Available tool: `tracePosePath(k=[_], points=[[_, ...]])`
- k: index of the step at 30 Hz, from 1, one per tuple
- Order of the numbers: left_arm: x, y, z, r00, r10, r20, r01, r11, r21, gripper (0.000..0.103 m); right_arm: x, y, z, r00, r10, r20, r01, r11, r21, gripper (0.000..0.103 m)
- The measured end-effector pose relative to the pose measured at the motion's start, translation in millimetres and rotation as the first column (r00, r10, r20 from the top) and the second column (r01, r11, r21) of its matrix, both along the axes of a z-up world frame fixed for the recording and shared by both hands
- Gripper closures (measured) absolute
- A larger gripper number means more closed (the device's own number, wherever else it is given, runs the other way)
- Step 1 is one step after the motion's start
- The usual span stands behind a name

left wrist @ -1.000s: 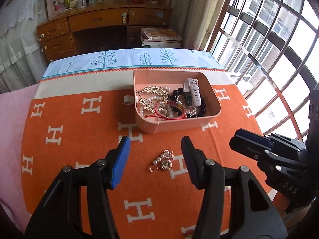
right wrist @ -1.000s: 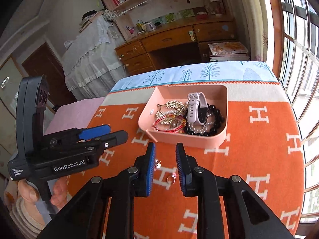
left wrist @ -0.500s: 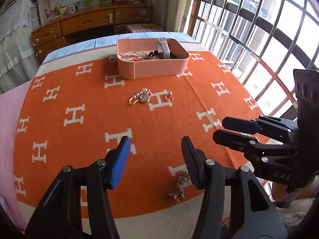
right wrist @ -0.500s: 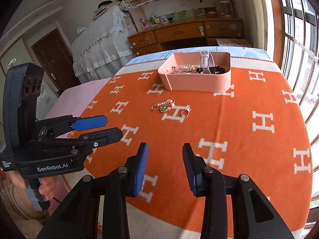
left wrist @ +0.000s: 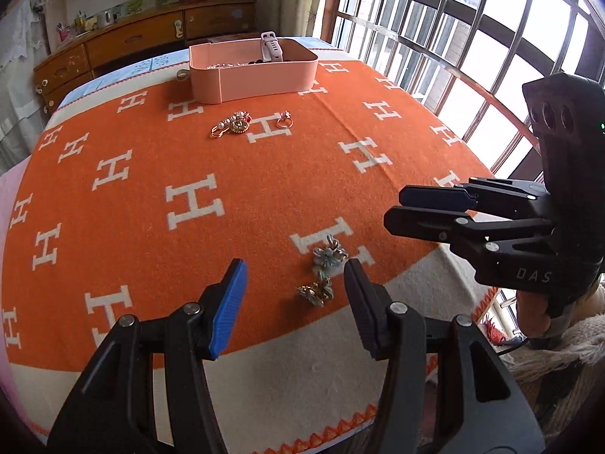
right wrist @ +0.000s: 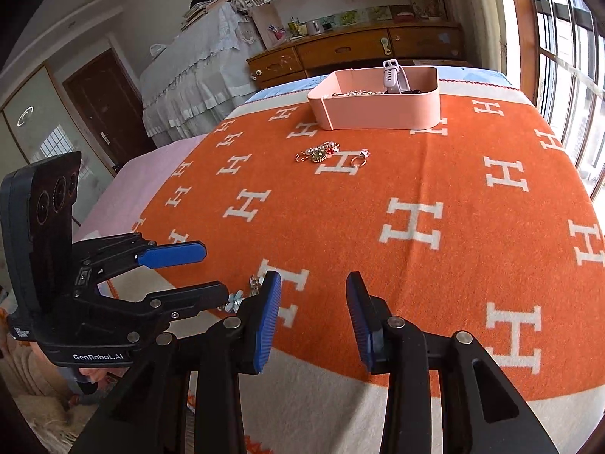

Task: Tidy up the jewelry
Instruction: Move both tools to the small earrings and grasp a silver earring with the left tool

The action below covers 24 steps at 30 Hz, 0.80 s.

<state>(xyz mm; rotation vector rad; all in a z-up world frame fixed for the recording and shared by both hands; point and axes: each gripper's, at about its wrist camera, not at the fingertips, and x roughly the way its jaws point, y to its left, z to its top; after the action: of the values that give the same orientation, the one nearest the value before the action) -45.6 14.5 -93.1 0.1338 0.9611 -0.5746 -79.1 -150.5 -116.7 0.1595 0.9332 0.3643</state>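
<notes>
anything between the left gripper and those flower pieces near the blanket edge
Nothing visible. The flower pieces lie on the orange blanket just ahead of the open left hand-held gripper, closer to its right finger. The right hand-held gripper hovers off to the side, not in the path.

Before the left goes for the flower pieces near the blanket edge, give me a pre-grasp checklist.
1. Left gripper jaws open: ok.
2. Flower pieces between the jaws' line: ok, nearer the right jaw.
3. Nothing held in left: ok.
4. Right gripper open, empty: ok.
5. Right gripper apart from flower pieces: ok, it sits off to the side.
6. Pink tray upright with room: cannot tell how full.
7. Pieces linked or separate: cannot tell.
</notes>
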Motion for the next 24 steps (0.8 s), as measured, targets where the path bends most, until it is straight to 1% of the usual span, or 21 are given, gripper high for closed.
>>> tracePosePath(k=[5, 10, 14, 18, 24], points=[[-3.0, 5.1, -10.2, 0.999, -0.041, -0.008, 0.041, 0.999, -0.015, 0.053, -3.5, 11.7, -8.7, 0.999, 0.041, 0.007, -0.041, 0.999, -0.015, 0.067], [3.2, 11.3, -21.6, 0.999, -0.04, -0.035, 0.038, 0.998, -0.045, 0.053, -2.6, 15.9, -10.3, 0.999, 0.053, 0.01, -0.053, 0.999, -0.015, 0.067], [5.0, 13.1, -22.7, 0.998, -0.053, -0.021, 0.052, 0.997, -0.065, 0.053, -2.7, 12.7, -11.7, 0.999, 0.044, 0.006, -0.044, 0.999, -0.008, 0.067], [3.7, 10.5, -22.7, 0.996, -0.085, -0.008, 0.085, 0.995, -0.053, 0.053, -0.1, 6.1, -15.7, 1.0, 0.03, -0.006, -0.03, 1.0, 0.004, 0.067], [-7.4, -1.9, -23.3, 0.983, -0.182, 0.03, 0.182, 0.983, 0.003, 0.053, 3.5, 3.7, -22.9, 0.999, 0.035, -0.025, -0.035, 0.999, 0.015, 0.067]])
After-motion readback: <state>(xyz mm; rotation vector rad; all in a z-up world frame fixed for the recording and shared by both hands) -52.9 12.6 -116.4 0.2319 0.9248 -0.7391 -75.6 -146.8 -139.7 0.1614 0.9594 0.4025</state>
